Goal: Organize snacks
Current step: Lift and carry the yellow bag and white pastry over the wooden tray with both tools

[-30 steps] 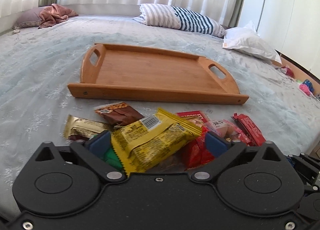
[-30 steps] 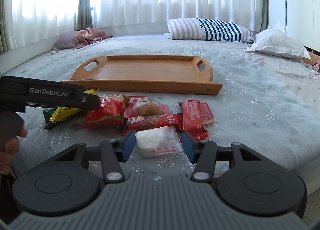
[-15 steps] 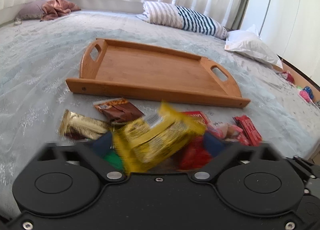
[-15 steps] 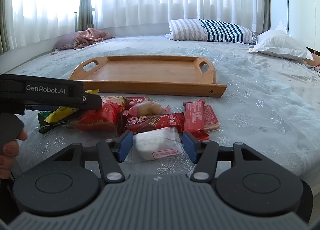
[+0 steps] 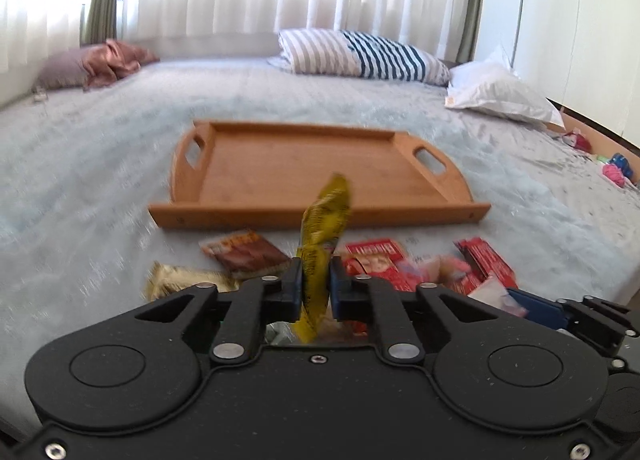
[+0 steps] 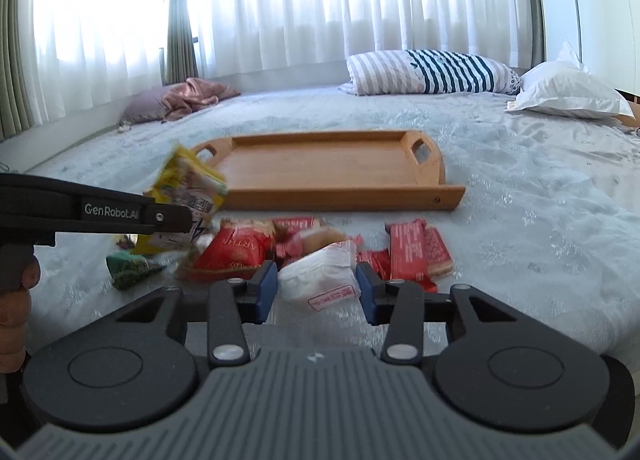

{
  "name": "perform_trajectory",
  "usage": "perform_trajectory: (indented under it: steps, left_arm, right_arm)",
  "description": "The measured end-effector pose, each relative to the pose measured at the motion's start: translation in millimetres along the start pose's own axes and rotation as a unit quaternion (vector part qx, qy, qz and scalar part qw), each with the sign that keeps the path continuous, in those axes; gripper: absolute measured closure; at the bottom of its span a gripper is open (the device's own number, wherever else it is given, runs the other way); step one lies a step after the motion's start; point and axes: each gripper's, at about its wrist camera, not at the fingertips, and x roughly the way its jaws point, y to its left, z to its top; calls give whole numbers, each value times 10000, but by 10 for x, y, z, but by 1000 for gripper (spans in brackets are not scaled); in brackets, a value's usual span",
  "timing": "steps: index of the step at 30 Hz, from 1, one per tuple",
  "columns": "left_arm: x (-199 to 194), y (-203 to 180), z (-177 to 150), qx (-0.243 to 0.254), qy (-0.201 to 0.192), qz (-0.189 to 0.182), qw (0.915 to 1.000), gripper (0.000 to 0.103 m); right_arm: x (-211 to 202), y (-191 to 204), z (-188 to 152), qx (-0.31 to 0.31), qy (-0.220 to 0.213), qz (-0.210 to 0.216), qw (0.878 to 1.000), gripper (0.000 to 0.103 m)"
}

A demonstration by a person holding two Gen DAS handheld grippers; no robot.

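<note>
1. Left gripper (image 5: 316,285): clenched on a crinkled yellow foil snack packet (image 5: 324,220), which stands edge-up between the blue pads, clear of the pile.
2. Right gripper (image 6: 316,287): jaws closing around a white plastic-wrapped snack (image 6: 324,276); the left pad sits at the wrapper's edge, the right pad's contact cannot be confirmed.
3. Rectangular wooden tray with cut-out handles (image 5: 248,216): lies on the pale blue bedspread (image 5: 100,180) beyond the snacks.
4. Loose snacks lie near the tray's front rim: a brown packet (image 5: 244,256), a gold wrapper (image 5: 180,280), red wrappers (image 6: 416,252).
</note>
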Motion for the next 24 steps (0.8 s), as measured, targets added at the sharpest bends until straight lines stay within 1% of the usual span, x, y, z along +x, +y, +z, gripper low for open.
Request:
perform_trajectory:
  steps: [3, 7, 10, 14, 15, 16, 17, 18, 24]
  left_arm:
    - [18, 56, 39, -102, 33, -82, 9999, 92]
    - [50, 134, 33, -274, 98, -87, 9995, 91]
    - [141, 198, -2, -444, 179, -120, 9988, 87]
    - [301, 238, -42, -678, 330, -163, 9970, 85]
    - [320, 233, -46, -676, 308, -145, 9971, 85]
    - [326, 221, -42, -640, 277, -83, 9975, 88]
    - [329, 204, -32, -575, 264, -21, 9980, 89]
    - [319, 194, -13, -511, 231, 3, 9984, 92]
    - [276, 224, 199, -484, 41, -107, 9988, 92]
  right_arm:
    - [-2, -9, 42, 44, -79, 6, 10000, 57]
    - [19, -41, 84, 100, -134, -51, 9998, 57]
    - [37, -62, 103, 146, -130, -73, 9998, 57]
    - [43, -75, 93, 184, -109, -112, 9997, 57]
    - [41, -77, 91, 184, -105, -117, 9997, 57]
    - [40, -81, 92, 178, -102, -118, 9997, 57]
    - [36, -83, 92, 176, -103, -122, 9997, 57]
    - [36, -90, 98, 179, -106, -126, 9997, 57]
    - [101, -194, 267, 279, -178, -79, 9994, 57]
